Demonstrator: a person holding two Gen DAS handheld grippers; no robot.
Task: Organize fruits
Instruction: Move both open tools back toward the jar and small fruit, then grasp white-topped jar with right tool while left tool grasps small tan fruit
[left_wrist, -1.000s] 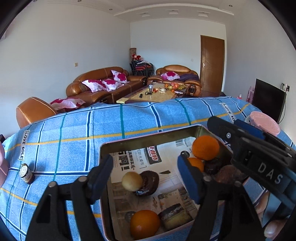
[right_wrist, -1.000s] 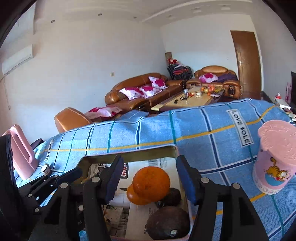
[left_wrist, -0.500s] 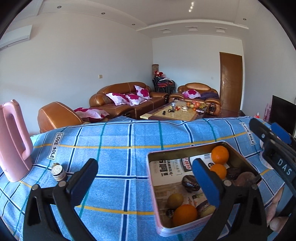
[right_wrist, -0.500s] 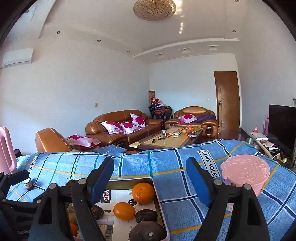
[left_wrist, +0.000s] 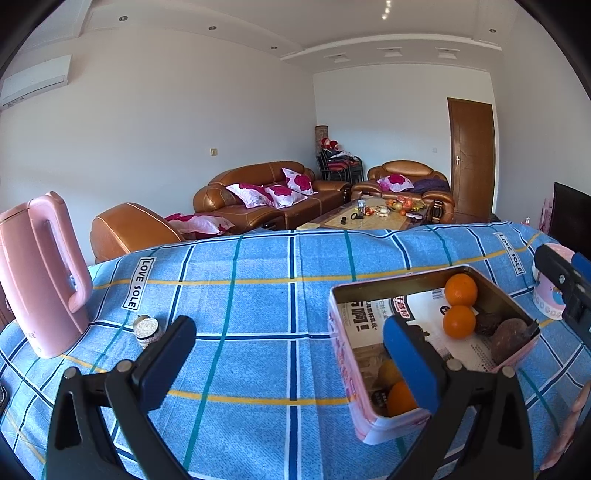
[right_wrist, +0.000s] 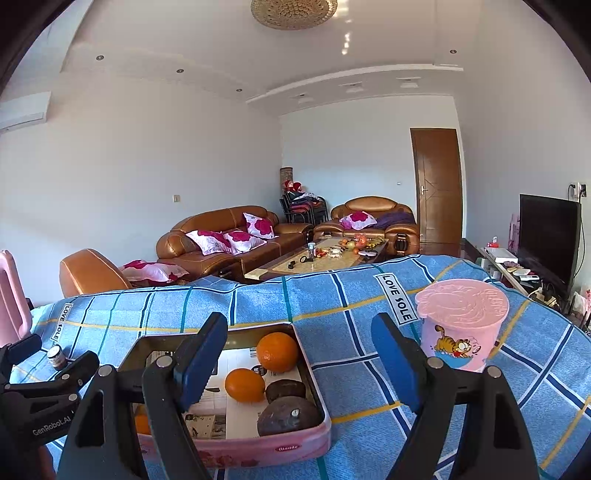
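- since the earlier frame both claws had drawn back from the pink rectangular tin, jaws spread wider.
- left claw stood wide, empty.
- right claw stood wide, empty.
- round orange fruits and dark brown fruits lay in the newspaper-lined tin on the blue checked table, near a pink lidded cup.

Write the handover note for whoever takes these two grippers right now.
Left gripper: open, empty, over the blue cloth beside the tin.
Right gripper: open, empty, over the tin's far right corner.
Fruit: two oranges and dark fruits in the tin's right end; another orange and a yellow fruit at the left end.
Done: all visible fruit is in the tin.
Left: possibly nothing; check.
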